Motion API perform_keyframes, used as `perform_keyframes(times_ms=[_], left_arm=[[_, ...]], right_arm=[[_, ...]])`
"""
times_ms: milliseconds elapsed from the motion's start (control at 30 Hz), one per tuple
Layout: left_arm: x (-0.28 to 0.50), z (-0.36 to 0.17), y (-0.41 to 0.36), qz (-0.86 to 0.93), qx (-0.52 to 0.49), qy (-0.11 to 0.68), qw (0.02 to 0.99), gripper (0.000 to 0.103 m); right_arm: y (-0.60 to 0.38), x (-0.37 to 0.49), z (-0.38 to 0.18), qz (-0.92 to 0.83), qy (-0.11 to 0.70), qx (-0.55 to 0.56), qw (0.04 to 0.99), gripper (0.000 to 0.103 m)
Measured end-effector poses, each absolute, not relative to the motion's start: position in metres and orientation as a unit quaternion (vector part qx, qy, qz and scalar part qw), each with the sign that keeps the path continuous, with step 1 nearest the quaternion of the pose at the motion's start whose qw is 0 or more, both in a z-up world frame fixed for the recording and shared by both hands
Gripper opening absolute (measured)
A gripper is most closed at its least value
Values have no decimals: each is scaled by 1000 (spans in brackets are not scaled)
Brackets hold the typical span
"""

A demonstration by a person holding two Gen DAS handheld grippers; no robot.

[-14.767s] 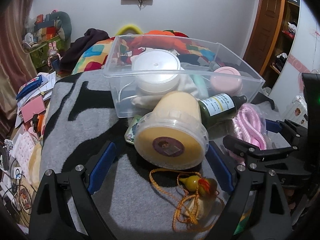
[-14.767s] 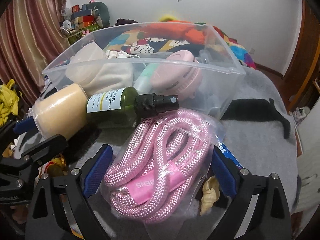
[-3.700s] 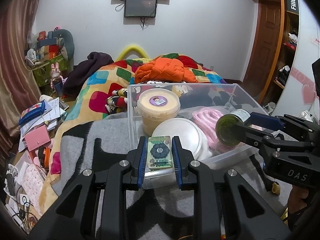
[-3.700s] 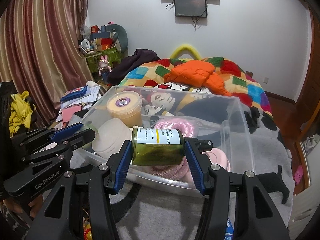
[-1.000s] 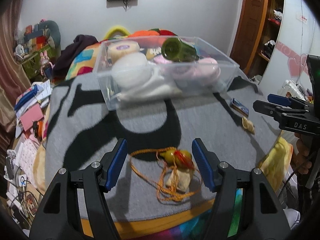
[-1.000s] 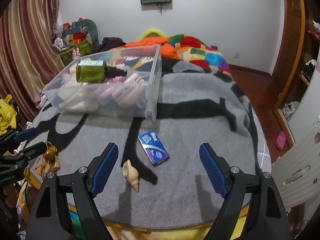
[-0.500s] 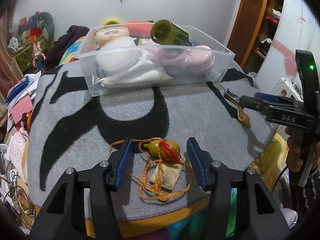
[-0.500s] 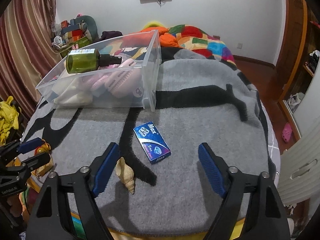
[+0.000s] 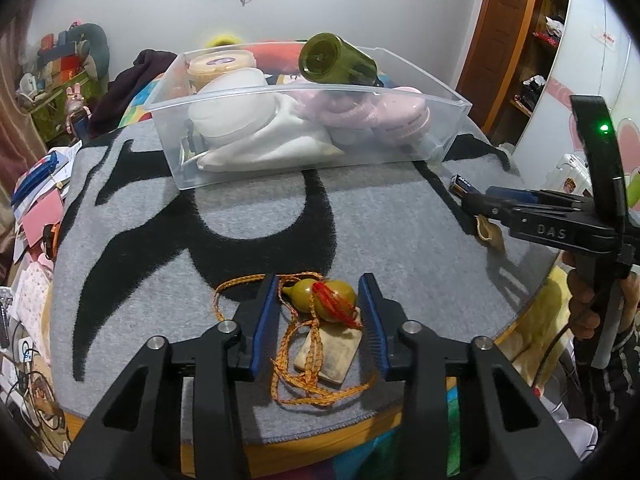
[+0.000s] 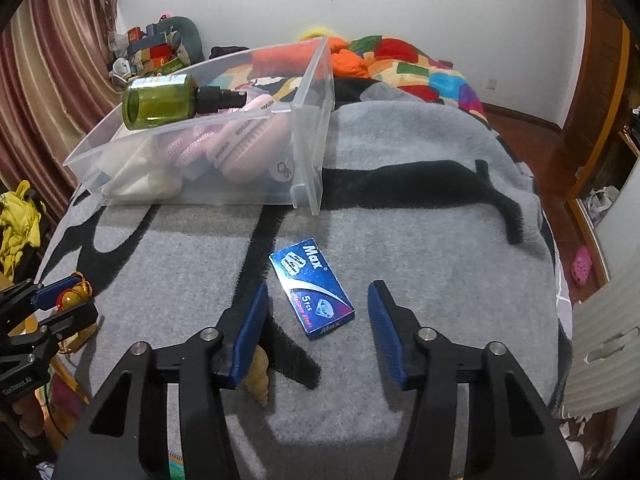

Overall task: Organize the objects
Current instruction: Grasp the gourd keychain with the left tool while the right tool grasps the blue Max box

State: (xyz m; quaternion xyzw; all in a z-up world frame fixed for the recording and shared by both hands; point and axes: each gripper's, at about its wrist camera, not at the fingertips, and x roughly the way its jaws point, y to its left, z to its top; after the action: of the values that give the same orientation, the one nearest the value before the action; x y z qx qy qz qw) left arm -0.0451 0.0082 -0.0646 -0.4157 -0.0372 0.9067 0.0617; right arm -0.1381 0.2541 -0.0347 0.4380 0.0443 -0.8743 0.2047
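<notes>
Closing around a little yellow gourd charm (image 9: 320,295), the left hand-held gripper (image 9: 319,312) has a blue pad on each side of it. The pads look very close to the gourd, but a small gap shows, so they do not squeeze it yet. The gourd's orange cord (image 9: 308,364) and a flat tan tag (image 9: 332,354) lie on the grey and black blanket (image 9: 240,208) between the fingers.

The right hand-held gripper (image 10: 316,320) is closing too, still spread wide. A blue Max box (image 10: 311,288) lies flat on the blanket between its pads, touching neither. A tan seashell (image 10: 260,376) sits partly under the left finger.

Farther back stands a clear plastic bin (image 10: 312,120). A green spray bottle (image 10: 164,100) lies on top of the pink things in it.
</notes>
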Motion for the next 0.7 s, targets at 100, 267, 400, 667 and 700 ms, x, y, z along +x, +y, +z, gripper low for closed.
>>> perform_keyframes(times_ms=[100,267,400,667,700], left_arm=[[-45,-64,9,908,-413,-34,62,33],[-41,-61,14,913,-404,-13,53,25],[-39,-59,12,914,-402,-11,52,24],[-39,-48,5,920,-389,-22,48,24],[-39,-46,4,921,-386,-22,47,24]], right_arm=[[253,-138,-37,-876,50,434,202,45],[251,-141,-36,-876,48,432,208,32],[249,-141,-35,-875,45,432,212,26],[253,-140,-29,-878,30,429,210,26],[253,-139,-27,-879,29,427,210,26]])
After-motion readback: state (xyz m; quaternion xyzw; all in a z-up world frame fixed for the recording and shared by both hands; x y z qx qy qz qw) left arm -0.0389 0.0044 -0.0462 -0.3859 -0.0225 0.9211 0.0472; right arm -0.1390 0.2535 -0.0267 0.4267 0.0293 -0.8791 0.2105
